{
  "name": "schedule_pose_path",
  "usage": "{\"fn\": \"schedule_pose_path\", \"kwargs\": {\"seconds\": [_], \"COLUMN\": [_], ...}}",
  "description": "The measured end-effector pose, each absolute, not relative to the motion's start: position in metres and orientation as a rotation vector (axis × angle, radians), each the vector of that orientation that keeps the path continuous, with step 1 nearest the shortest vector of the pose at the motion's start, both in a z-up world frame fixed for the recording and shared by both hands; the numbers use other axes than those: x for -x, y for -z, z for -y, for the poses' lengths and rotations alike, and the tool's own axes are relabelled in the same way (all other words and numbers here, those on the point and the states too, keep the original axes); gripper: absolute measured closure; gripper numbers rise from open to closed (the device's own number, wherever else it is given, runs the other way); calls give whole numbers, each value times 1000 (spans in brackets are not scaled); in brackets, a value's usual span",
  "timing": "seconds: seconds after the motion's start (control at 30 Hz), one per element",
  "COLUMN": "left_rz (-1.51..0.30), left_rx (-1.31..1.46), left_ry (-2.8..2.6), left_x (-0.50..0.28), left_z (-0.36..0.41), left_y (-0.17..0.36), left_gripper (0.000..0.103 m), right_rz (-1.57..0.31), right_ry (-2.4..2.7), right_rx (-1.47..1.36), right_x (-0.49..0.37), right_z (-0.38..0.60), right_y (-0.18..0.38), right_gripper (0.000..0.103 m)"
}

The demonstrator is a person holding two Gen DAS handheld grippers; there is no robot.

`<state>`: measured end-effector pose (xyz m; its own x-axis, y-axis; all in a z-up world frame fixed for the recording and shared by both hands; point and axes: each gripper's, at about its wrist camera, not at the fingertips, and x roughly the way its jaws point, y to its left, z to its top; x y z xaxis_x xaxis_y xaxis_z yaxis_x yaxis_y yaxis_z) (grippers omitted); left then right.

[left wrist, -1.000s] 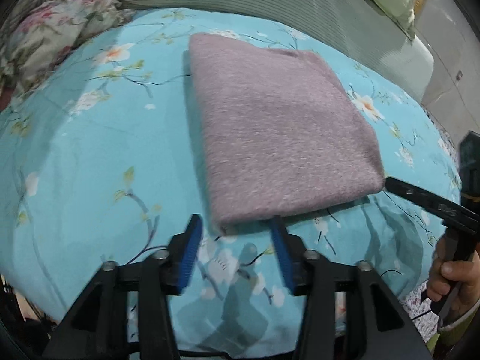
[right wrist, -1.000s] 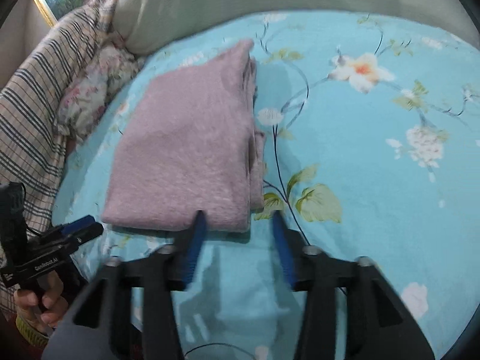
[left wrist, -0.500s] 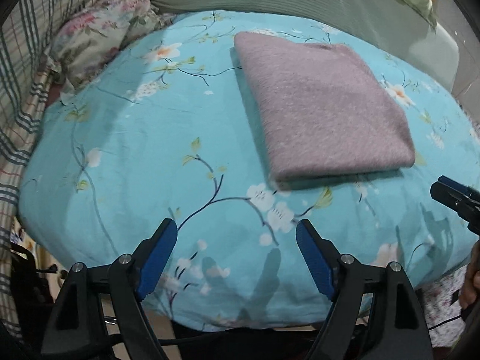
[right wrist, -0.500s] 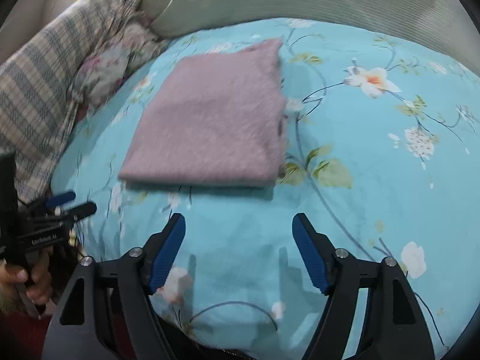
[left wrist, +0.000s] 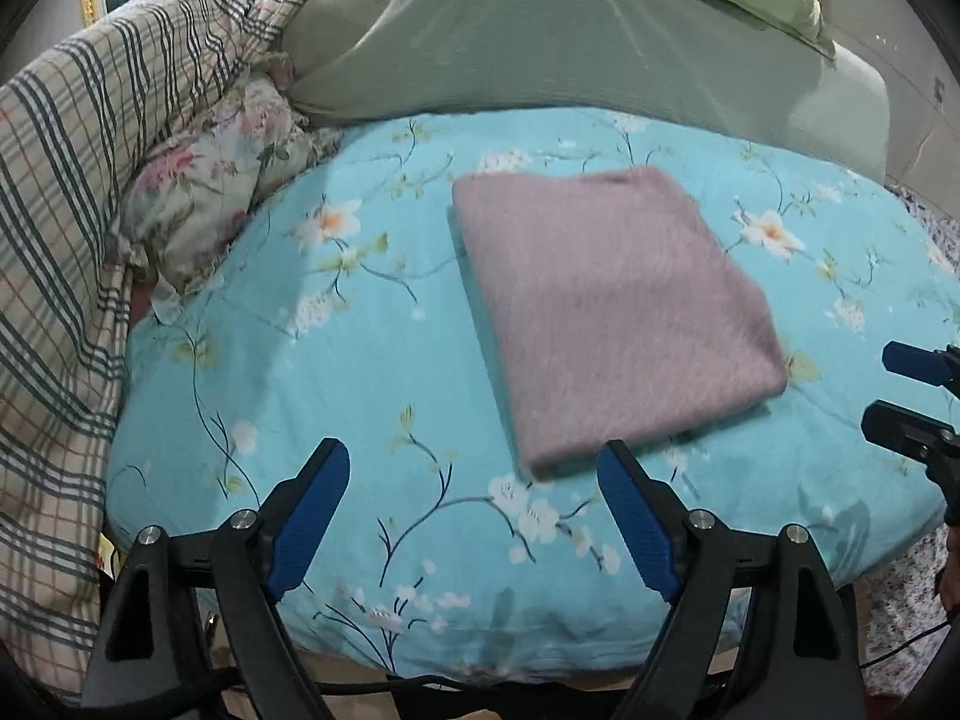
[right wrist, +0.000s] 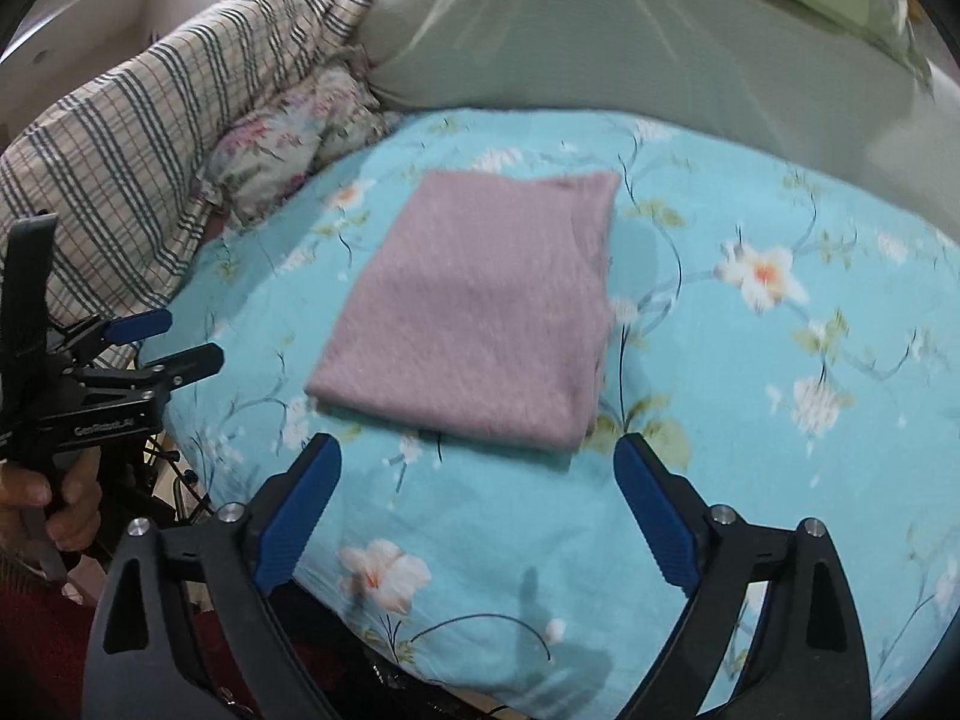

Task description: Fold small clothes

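A mauve knitted garment (left wrist: pixel 606 306) lies folded into a flat rectangle on the turquoise flowered bed sheet (left wrist: pixel 300 390); it also shows in the right wrist view (right wrist: pixel 486 300). My left gripper (left wrist: pixel 474 516) is open and empty, held back from the garment's near edge. My right gripper (right wrist: pixel 477 510) is open and empty, also short of the garment's near edge. Each gripper shows in the other's view: the right one (left wrist: pixel 900 390) at the right edge, the left one (right wrist: pixel 162 342) at the left edge.
A plaid blanket (left wrist: pixel 66 192) and a flowered pillow (left wrist: pixel 210 198) are heaped at the left. A grey-green pillow (left wrist: pixel 540 36) lies along the back. The mattress front edge (left wrist: pixel 480 666) drops off just under the grippers.
Both grippers have opened wide and pulled back from the garment's near edge. The folded garment stays flat on the sheet.
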<state>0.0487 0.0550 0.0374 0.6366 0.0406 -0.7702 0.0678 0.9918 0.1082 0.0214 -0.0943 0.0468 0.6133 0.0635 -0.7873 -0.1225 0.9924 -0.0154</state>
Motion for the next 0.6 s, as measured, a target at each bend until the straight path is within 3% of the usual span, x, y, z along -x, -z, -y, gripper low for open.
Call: {"fn": "schedule_pose_path", "kwargs": {"seconds": [0.6], "left_rz": [-981], "left_rx": [-157], "left_ry": [-1], "left_x": [-85], "left_z": [-50], "left_y": [4], "left_gripper": [17], "right_rz": [-1016], "right_ry": [-108], "right_rx": [21], "right_x": [-59], "right_z": [99], "right_y": [8], "right_gripper": [4]}}
